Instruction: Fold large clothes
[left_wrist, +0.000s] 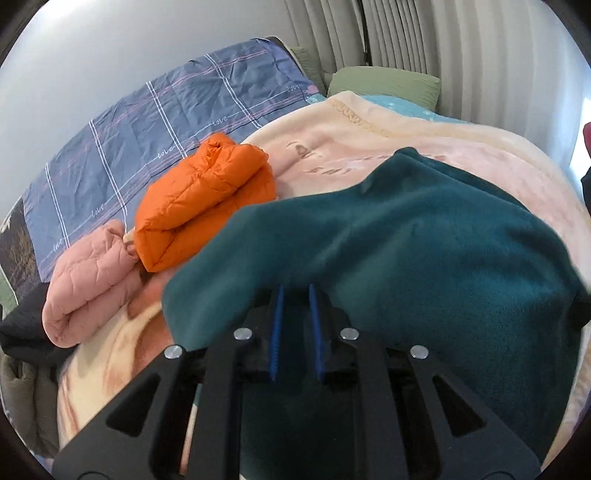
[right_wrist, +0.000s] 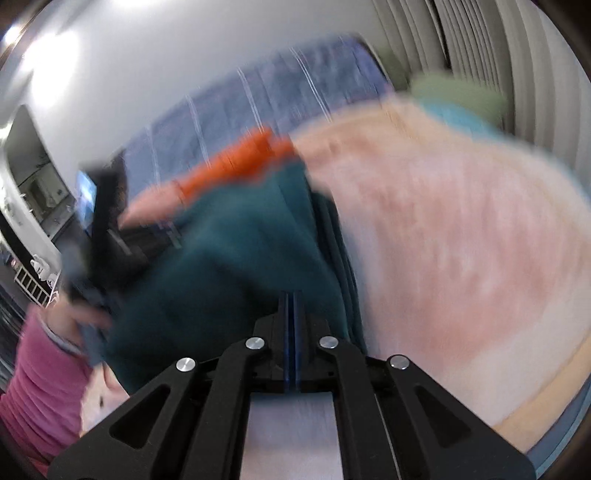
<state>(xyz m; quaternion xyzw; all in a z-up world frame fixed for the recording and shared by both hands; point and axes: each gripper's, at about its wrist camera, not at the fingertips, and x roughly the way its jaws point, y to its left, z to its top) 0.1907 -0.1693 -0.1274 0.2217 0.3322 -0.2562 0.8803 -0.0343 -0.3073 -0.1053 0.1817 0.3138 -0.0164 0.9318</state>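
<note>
We hold a dark teal fleece garment spread over the near part of the bed, on top of a pale pink plush blanket. In the left wrist view it fills the lower right of the scene, its near edge running straight into our left gripper. The blue-padded fingers stand a little apart with teal cloth gathered between them, so the jaws are grasping the fleece at its hem.

In the right wrist view, which is heavily blurred, the same teal garment lies left of centre with a folded edge showing as stacked layers along its right side. Our right gripper has its jaws pressed together with almost no gap; the tips sit against that folded edge, but the blur keeps us from telling whether any cloth is pinched between them.

Just beyond the fleece, to the left, a folded orange puffer jacket rests on the blanket, and touching its near corner is a rolled pink quilted jacket. Behind both, a blue checked sheet printed with the word "love" covers the far side of the bed up to the white wall. A green pillow lies at the head of the bed, with pale pleated curtains behind it. In the right wrist view our pink sleeve appears at the lower left edge, with the other gripper's black frame blurred above it.
</note>
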